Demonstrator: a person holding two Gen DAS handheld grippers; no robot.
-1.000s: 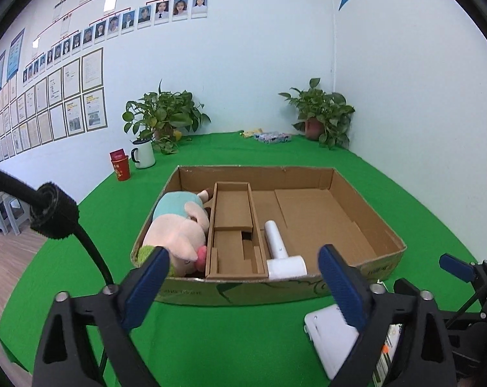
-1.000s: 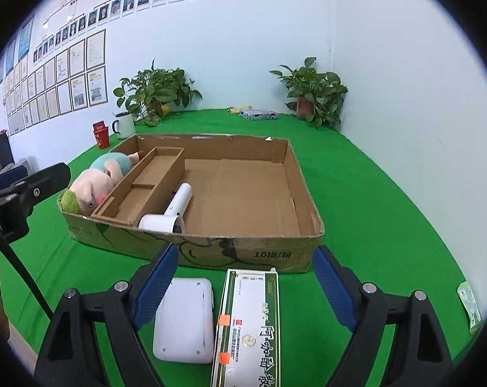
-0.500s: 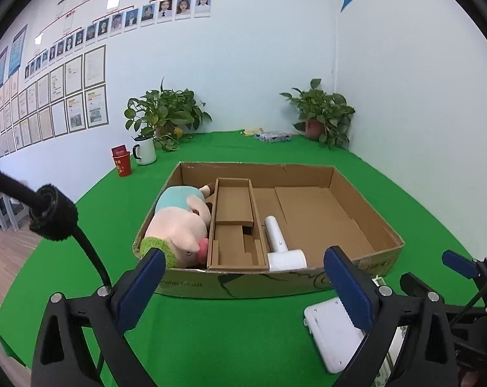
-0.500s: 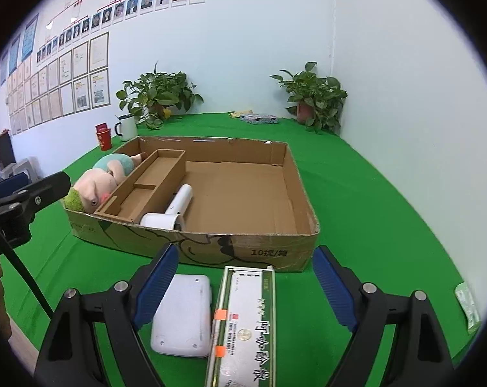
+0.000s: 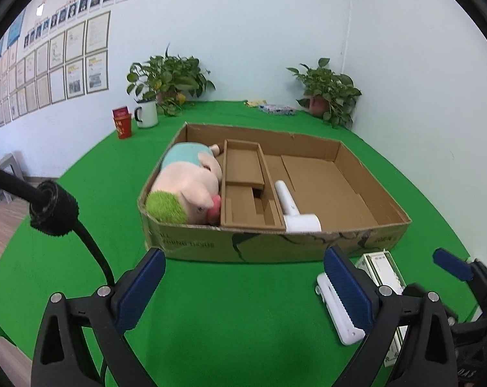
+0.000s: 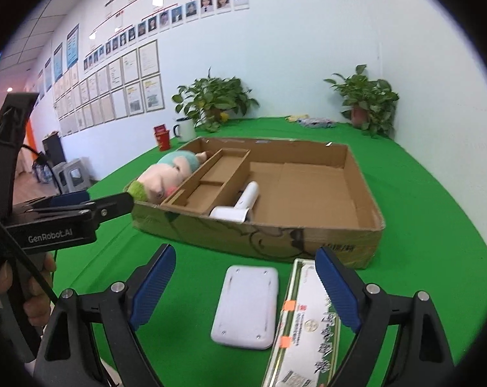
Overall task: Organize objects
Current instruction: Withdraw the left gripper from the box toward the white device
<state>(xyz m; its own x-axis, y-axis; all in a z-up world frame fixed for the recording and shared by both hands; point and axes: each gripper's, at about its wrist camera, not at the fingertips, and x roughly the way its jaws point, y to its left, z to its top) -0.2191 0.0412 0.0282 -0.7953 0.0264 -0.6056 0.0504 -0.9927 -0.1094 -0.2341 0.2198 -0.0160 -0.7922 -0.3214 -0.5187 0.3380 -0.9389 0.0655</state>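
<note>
Right wrist: white device (image 6: 246,306) between wide-apart hand-held gripper (image 6: 243,287) fingers.

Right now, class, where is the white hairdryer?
In both views the hairdryer lies inside the cardboard box, at its near wall, just right of the cardboard insert.

Bright, even indoor light; strong fisheye bending.
Soft shadows are cast beneath the cardboard box (image 5: 275,238); corners are blacked out, and the wall (image 6: 275,64) is curved.

Bare green cloth (image 5: 230,309) ahead, cardboard box (image 5: 275,245) wall beyond
</note>
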